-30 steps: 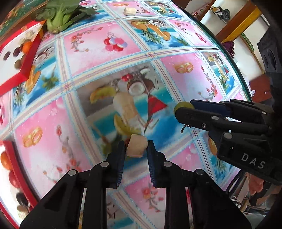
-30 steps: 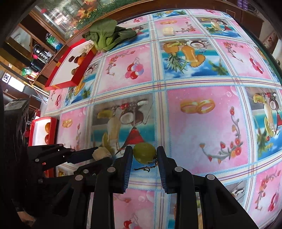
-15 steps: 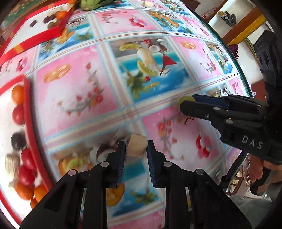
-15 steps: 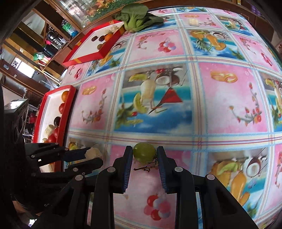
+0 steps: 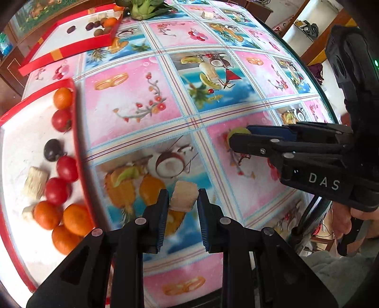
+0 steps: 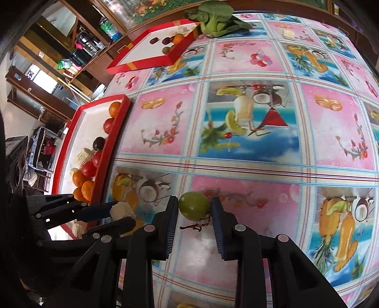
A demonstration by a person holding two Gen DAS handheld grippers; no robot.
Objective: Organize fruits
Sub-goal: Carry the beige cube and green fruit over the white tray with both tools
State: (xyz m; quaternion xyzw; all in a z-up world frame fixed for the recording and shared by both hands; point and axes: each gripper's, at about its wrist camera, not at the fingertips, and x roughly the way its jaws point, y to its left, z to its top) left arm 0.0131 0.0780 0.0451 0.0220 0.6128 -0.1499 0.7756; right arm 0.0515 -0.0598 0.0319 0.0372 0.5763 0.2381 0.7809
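Note:
My left gripper (image 5: 183, 197) is shut on a pale beige fruit chunk (image 5: 184, 196), held above the patterned tablecloth just right of the near red tray (image 5: 79, 151). That tray holds oranges (image 5: 77, 219), tomatoes (image 5: 67, 168), a dark plum (image 5: 52, 149) and a pale chunk (image 5: 36, 182). My right gripper (image 6: 194, 207) is shut on a green grape (image 6: 193, 205) with a short stem. It shows in the left wrist view (image 5: 239, 139) to the right. The left gripper shows in the right wrist view (image 6: 120, 214) beside the near tray (image 6: 116, 132).
A second red tray (image 6: 151, 64) with a few dark fruits and an orange sits at the far left. A leafy green vegetable (image 6: 215, 20) lies at the far edge. A pale chunk (image 6: 289, 34) lies far right. The table edge curves along the right.
Both grippers, still holding their fruit, have moved back and left across the table. The near red tray has come fully into view beside the left gripper.

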